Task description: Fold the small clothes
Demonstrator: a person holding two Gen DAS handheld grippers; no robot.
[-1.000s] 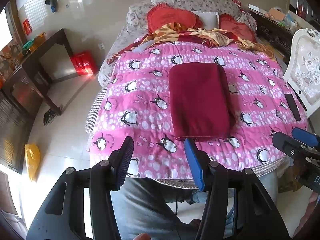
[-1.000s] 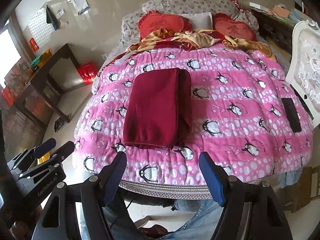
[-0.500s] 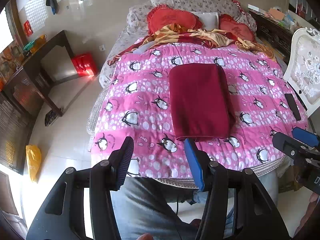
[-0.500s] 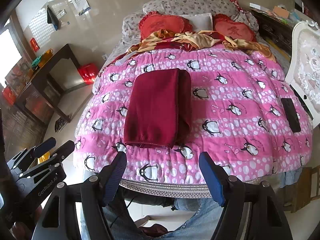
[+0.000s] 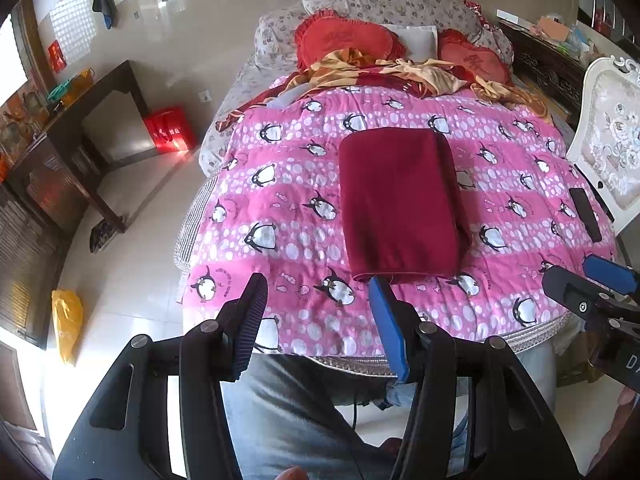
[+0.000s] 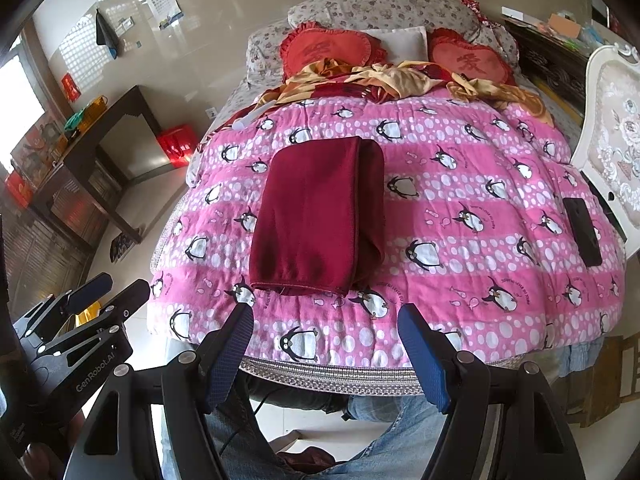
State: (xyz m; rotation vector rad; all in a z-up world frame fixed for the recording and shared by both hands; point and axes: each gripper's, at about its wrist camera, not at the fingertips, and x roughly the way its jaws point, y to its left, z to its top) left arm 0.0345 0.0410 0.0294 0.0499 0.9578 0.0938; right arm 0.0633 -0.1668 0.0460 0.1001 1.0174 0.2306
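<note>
A dark red garment lies folded into a neat rectangle on the pink penguin quilt, its hemmed end toward me. My left gripper hovers above the bed's near edge, open, with nothing between its fingers. My right gripper also hangs over the near edge, open wide and empty. Each gripper shows at the side of the other's view: the right gripper and the left gripper. Neither touches the garment.
A black phone lies on the quilt's right side beside a white chair. Red cushions and rumpled yellow-red cloth sit at the head. A dark desk and red bag stand left. A person's jeans are below.
</note>
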